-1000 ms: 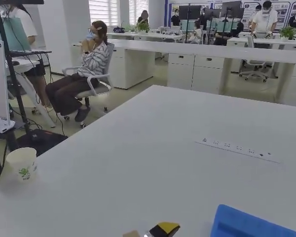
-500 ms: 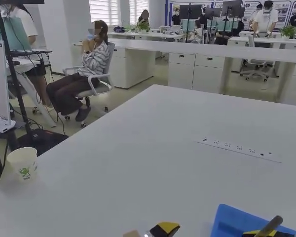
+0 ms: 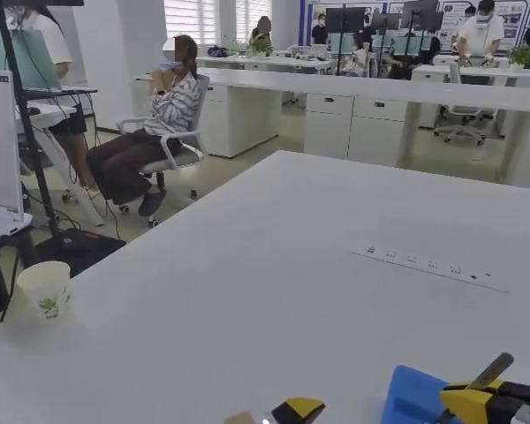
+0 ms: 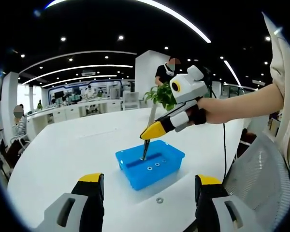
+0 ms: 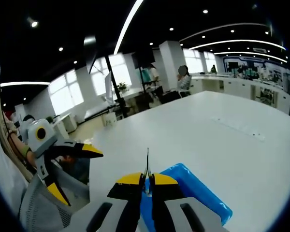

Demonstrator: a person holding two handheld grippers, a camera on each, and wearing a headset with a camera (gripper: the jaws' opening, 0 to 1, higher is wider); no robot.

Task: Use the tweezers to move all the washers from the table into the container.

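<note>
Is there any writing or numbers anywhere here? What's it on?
No text here can be read.
Paper cup: a green print, too blurred to read.
Power strip: tiny marks, too small to read.
Posters on the far wall: too small to read.

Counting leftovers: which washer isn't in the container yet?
The washer on the bare table just outside the blue container; the three others lie inside it.
</note>
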